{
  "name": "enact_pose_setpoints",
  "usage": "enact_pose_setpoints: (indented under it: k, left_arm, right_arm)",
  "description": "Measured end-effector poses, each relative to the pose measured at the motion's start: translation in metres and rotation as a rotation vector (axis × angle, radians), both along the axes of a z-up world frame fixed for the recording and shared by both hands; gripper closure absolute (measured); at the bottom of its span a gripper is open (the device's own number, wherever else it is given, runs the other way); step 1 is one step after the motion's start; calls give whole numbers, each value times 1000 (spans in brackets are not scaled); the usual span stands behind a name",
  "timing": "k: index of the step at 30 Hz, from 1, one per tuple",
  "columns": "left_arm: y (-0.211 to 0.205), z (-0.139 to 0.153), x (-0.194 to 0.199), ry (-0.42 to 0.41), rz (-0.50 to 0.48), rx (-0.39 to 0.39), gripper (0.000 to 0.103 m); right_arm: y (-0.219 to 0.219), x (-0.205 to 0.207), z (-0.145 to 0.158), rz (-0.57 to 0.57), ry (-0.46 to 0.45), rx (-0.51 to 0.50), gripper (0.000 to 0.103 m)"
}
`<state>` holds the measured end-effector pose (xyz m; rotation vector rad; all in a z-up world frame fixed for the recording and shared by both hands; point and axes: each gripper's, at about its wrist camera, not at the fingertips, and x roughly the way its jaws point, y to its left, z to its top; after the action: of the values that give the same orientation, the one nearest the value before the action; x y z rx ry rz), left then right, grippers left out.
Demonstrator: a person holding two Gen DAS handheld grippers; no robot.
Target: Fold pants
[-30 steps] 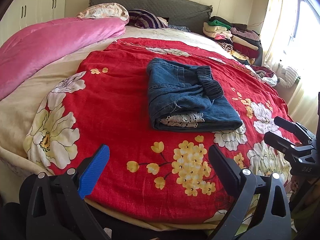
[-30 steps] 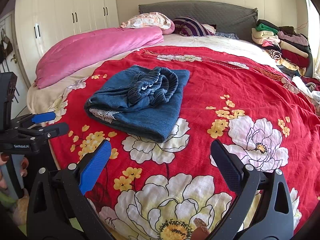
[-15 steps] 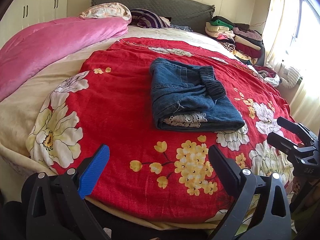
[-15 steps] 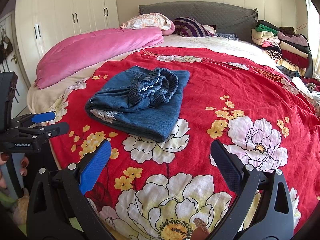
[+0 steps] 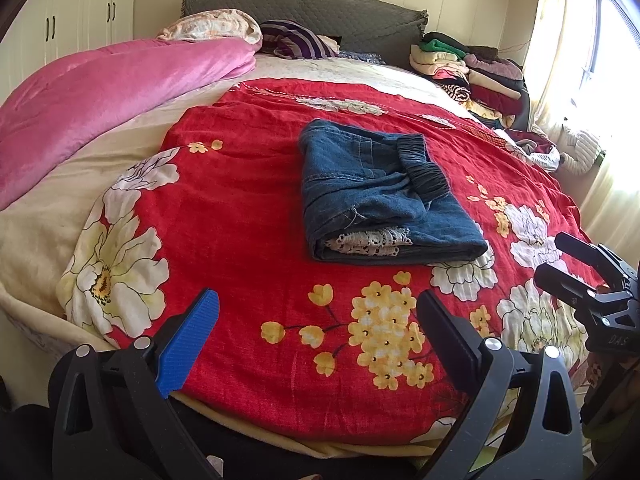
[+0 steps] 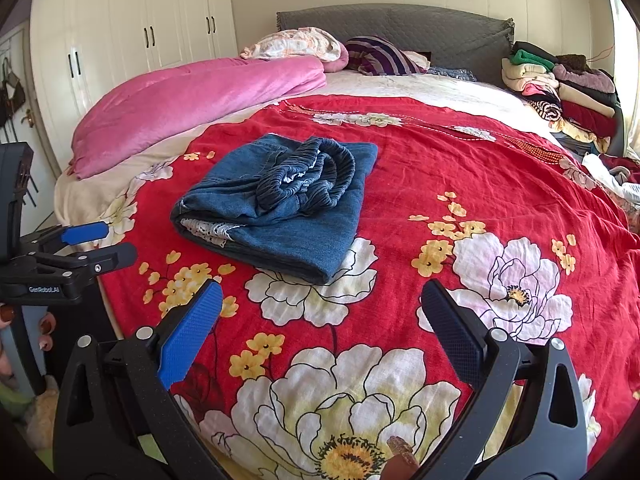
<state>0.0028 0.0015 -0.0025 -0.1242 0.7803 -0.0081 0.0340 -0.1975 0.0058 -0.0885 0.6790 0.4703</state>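
Observation:
The blue denim pants (image 5: pixel 380 196) lie folded in a compact bundle on the red floral blanket (image 5: pixel 248 216), with the elastic waistband on top and white lace trim at the near edge. They also show in the right wrist view (image 6: pixel 280 212). My left gripper (image 5: pixel 316 320) is open and empty, held back near the bed's front edge. My right gripper (image 6: pixel 320 312) is open and empty, also short of the pants. Each gripper shows at the edge of the other's view, the right one (image 5: pixel 576 272) and the left one (image 6: pixel 80 248).
A pink duvet (image 5: pixel 100 96) lies along the left side of the bed. Pillows (image 5: pixel 216 28) and a grey headboard (image 5: pixel 344 16) are at the far end. A stack of folded clothes (image 5: pixel 468 68) sits at the far right. White wardrobes (image 6: pixel 132 40) stand on the left.
Both grippers stay open and nearly still. The left wrist view has shifted slightly, so the pants sit a little further right and higher in the frame.

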Motion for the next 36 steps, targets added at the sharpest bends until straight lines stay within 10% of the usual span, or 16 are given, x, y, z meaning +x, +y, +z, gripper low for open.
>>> enact_pose_setpoints:
  k: [36]
  left_arm:
    - [-4,-1,-3,6,-4,43,4]
  right_arm:
    - [-4,1,-2,-19,4,-6,9]
